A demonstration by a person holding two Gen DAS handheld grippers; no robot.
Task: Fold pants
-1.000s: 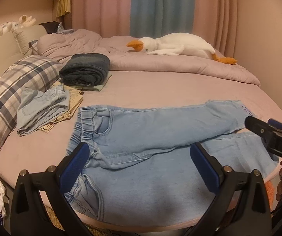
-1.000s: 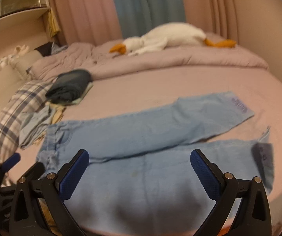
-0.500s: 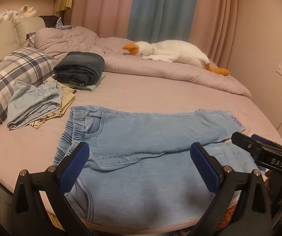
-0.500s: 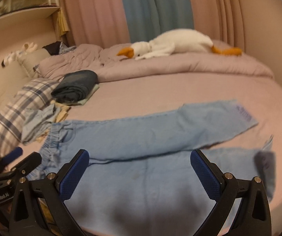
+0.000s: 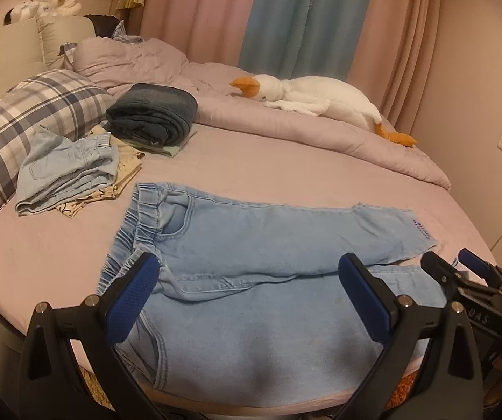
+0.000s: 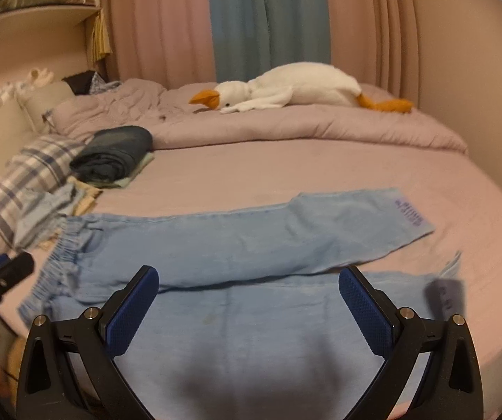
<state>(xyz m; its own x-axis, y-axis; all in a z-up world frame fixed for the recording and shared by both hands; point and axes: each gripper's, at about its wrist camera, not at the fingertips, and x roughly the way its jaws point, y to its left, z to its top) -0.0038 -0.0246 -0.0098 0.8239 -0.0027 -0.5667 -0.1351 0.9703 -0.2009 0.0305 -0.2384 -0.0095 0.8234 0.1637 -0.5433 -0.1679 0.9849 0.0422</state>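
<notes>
Light blue jeans (image 5: 251, 245) lie flat on the pink bed, waistband to the left, legs running right, the far leg angled away from the near one; they also show in the right wrist view (image 6: 251, 245). My left gripper (image 5: 247, 301) is open and empty, hovering above the near leg by the waist end. My right gripper (image 6: 247, 311) is open and empty above the near leg toward the hem end. The right gripper shows at the right edge of the left wrist view (image 5: 460, 273); the left gripper shows at the left edge of the right wrist view (image 6: 2, 273).
Folded dark jeans (image 5: 153, 113) and a pile of folded light clothes (image 5: 69, 171) lie at the left beside a plaid pillow (image 5: 23, 122). A plush goose (image 5: 313, 98) rests on the rumpled duvet (image 5: 285, 126) at the back. The bed's front edge (image 5: 251, 406) is just below the grippers.
Both grippers have shifted a little over the jeans, still open and empty. The jeans have not moved.
</notes>
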